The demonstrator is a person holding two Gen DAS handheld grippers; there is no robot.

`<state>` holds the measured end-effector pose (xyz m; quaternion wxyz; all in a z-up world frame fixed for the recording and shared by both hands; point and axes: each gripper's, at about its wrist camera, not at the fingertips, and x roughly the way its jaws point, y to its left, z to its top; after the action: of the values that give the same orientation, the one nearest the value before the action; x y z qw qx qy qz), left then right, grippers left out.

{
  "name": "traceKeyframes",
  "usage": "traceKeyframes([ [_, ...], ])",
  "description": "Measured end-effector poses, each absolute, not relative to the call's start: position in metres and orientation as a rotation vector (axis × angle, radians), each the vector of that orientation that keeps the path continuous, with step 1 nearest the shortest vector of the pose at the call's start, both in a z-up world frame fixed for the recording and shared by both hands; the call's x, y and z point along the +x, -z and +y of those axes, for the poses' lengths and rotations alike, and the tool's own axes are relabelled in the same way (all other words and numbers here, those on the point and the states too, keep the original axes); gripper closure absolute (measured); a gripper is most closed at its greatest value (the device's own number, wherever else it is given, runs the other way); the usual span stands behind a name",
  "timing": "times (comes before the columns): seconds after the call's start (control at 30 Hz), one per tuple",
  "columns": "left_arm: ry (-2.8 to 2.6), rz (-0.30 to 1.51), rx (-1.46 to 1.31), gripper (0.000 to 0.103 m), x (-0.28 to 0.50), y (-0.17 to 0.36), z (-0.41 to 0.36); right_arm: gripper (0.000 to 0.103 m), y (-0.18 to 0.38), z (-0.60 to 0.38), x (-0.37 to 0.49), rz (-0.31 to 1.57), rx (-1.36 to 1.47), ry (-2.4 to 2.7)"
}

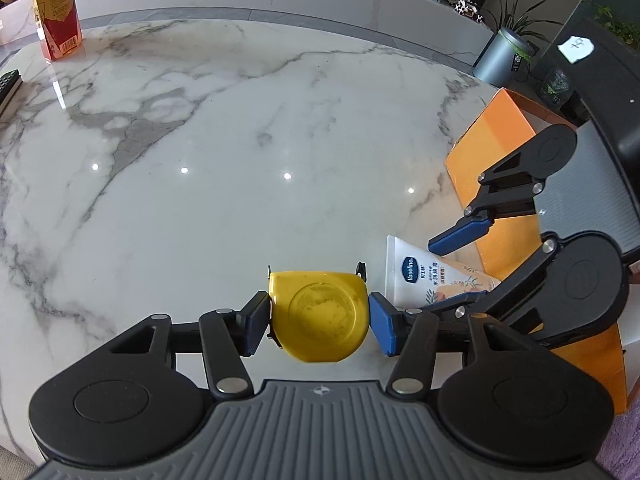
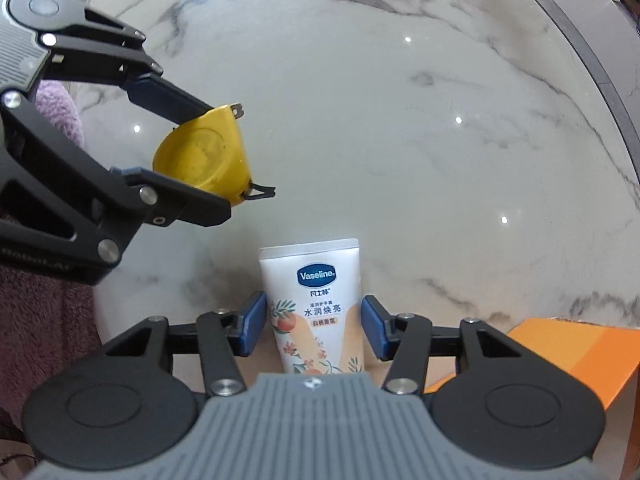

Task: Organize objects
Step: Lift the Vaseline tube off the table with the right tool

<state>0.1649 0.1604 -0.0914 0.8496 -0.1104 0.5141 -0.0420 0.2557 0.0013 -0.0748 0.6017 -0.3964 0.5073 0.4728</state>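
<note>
In the left wrist view we see the left gripper (image 1: pixel 319 322) closed on a yellow tape measure (image 1: pixel 319 317), its blue pads pressed to both sides of the case, held above the marble desk (image 1: pixel 224 128). Just right of it lies a white tube (image 1: pixel 430 278) marked "Vaseline" (Chinese characters run below the logo), its flat crimped end pointing away across the desk. The right gripper (image 1: pixel 452 272) reaches in around the tube. An orange box (image 1: pixel 490 148) sits at the desk's right edge; we cannot tell what it holds. A bottle (image 1: pixel 56 16) of amber drink with a red and yellow label stands far left.

In the right wrist view the tube (image 2: pixel 316 308) lies lengthwise between the right gripper's (image 2: pixel 314 328) pads, which stand apart from it with narrow gaps on both sides. The left gripper (image 2: pixel 208 152) carries the tape measure (image 2: pixel 202 156) at upper left. The orange box (image 2: pixel 580 352) shows at lower right.
</note>
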Motion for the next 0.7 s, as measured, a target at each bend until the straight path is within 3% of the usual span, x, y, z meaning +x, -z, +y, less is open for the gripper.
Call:
traceKeyframes([
  [0.3, 0.097, 1.069, -0.256, 0.041, 0.156, 0.082, 0.158, 0.051, 0.02, -0.03, 0.221, 1.077, -0.797, -1.165],
  [0.33, 0.106, 1.067, -0.258, 0.041, 0.154, 0.08, 0.156, 0.088, 0.023, -0.034, 0.218, 1.076, -0.803, -1.159],
  [0.37, 0.116, 1.064, -0.259, 0.041, 0.153, 0.078, 0.154, 0.095, 0.024, -0.036, 0.216, 1.094, -0.799, -1.143],
  [0.63, 0.167, 1.071, -0.235, 0.041, 0.138, 0.069, 0.134, 0.092, 0.028, -0.06, 0.162, 1.087, -0.811, -1.132],
  [0.7, 0.143, 1.082, -0.233, 0.041, 0.135, 0.066, 0.137, 0.082, 0.029, -0.06, 0.149, 1.062, -0.839, -1.159],
])
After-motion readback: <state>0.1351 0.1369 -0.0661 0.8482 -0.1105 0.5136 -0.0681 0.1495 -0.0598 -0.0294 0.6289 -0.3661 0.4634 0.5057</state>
